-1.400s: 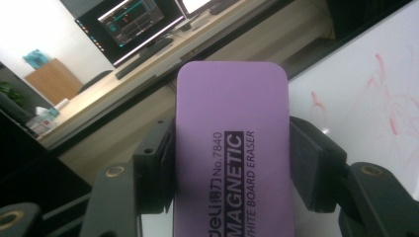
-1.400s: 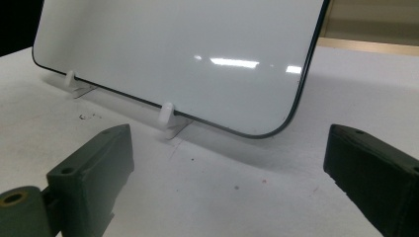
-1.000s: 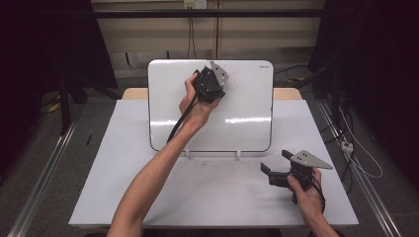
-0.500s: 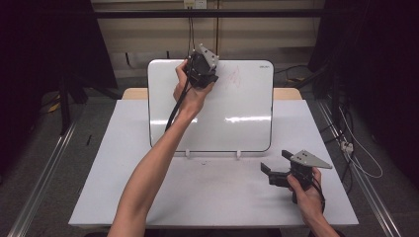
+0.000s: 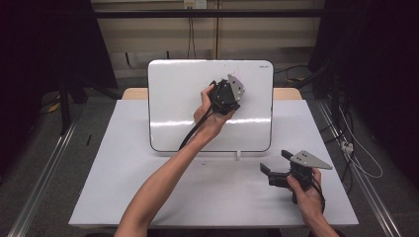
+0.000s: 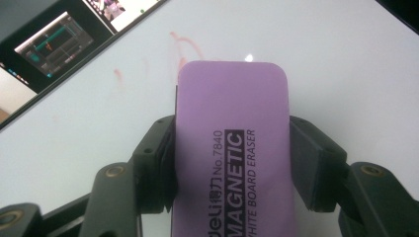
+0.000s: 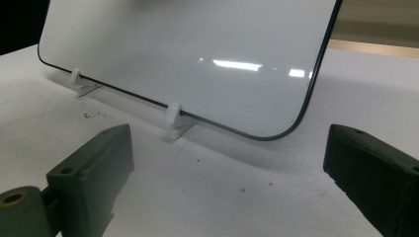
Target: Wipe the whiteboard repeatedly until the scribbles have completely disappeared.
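We clamp the purple eraser (image 6: 231, 148) in the left gripper (image 5: 225, 96), pressing flat over faint red marks (image 6: 180, 42) on the whiteboard (image 5: 173, 98); right gripper (image 5: 279, 170) gapes empty.

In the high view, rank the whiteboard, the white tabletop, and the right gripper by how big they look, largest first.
1. White tabletop
2. Whiteboard, which stands propped up, so its slant may alter its apparent size
3. Right gripper, clearly the smallest

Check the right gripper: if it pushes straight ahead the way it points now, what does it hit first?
Probably the lower edge of the upright white whiteboard, near its small white plastic foot. The open right gripper has bare white tabletop before that; depth is uncertain.
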